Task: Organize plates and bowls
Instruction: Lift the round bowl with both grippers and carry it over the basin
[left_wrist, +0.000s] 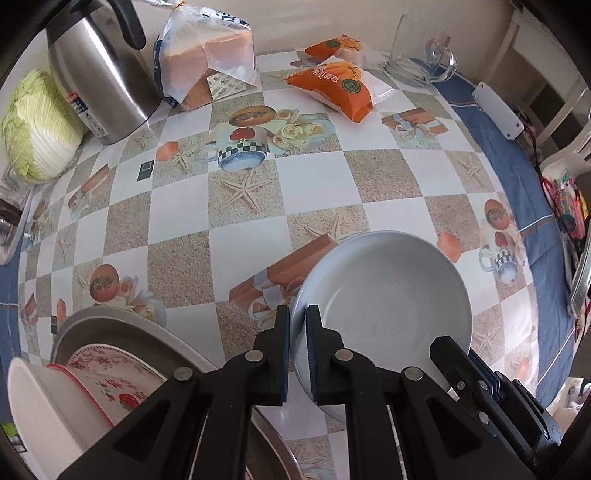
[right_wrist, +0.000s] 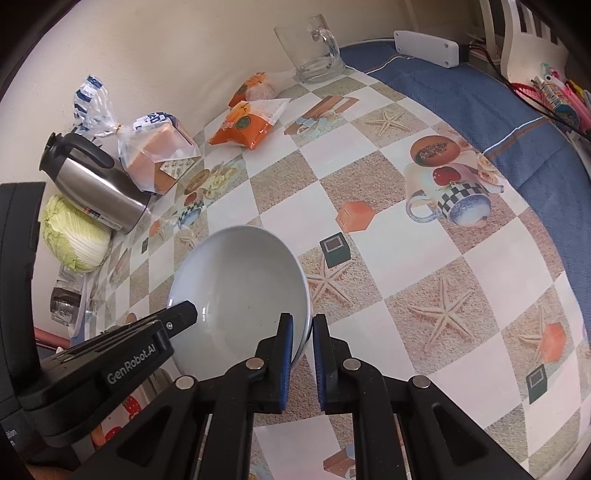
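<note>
Both jaws on pale plate (left_wrist: 388, 295) rim

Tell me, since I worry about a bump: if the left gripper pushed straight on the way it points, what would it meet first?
The left gripper is already shut on the rim of the pale blue plate, so that rim comes first. Beyond it lies only the checked tablecloth, steeply below; how far is unclear.

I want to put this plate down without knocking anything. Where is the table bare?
The middle of the tablecloth is bare, between the pale plate and the bread bag. Crowded: the far edge with kettle, snack packets, glass mug; near left, the metal basin.
</note>
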